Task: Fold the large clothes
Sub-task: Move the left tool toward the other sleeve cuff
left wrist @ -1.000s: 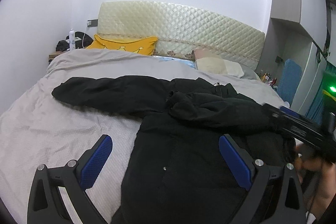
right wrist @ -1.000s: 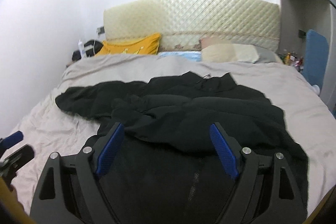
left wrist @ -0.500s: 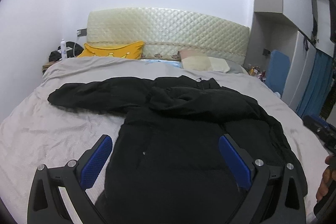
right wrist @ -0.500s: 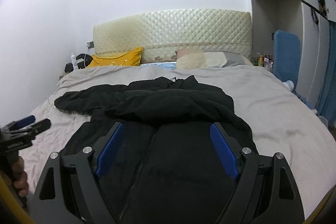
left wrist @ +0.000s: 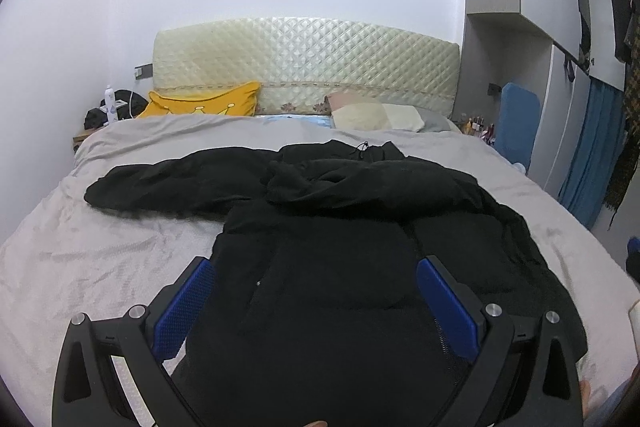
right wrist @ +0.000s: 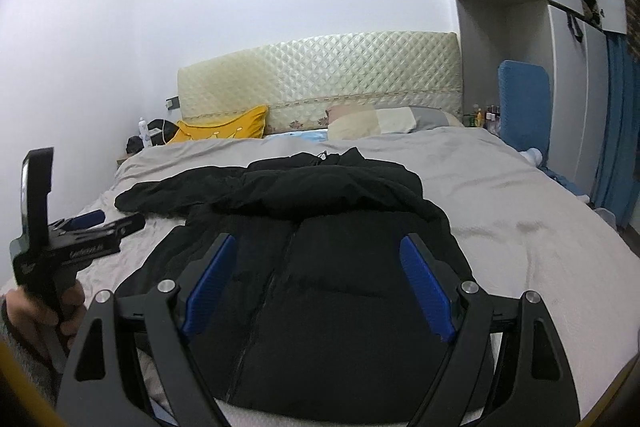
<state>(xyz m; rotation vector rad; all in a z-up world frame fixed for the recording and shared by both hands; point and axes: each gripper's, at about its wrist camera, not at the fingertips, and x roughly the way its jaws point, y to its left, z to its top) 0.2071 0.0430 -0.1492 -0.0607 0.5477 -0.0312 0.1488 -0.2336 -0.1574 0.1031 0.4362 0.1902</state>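
My left tool [left wrist: 312, 303] hangs over the near part of the black jacket [left wrist: 340, 267], jaws wide and nothing between the blue pads. My right tool [right wrist: 320, 281] is the same: spread wide, empty, above the jacket's front zip.

The jacket lies on the bed [left wrist: 80, 247], collar toward the far end and hem toward me. It looks padded and puffy, so I judge it soft and limp but bulky, and heavier than a shirt. The shell seems smooth, perhaps slippery, so a shallow pinch may slide off. I would bite deep into a seam or edge, gathering a good fold of cloth.

Going left to right: the left sleeve [left wrist: 168, 183] stretches out flat toward the left side of the bed. That cuff is the obvious place to take hold next, with my left tool. The right sleeve [left wrist: 360, 183] already lies folded across the chest. The right edge of the body is rumpled and may want smoothing.

At the far end sit a yellow pillow [left wrist: 204, 103], a pale pillow [left wrist: 376, 117] and the quilted headboard [left wrist: 308, 67], all well apart from the jacket. A blue board [left wrist: 518, 119] stands right of the bed. Nothing lies in the way on the sheet.
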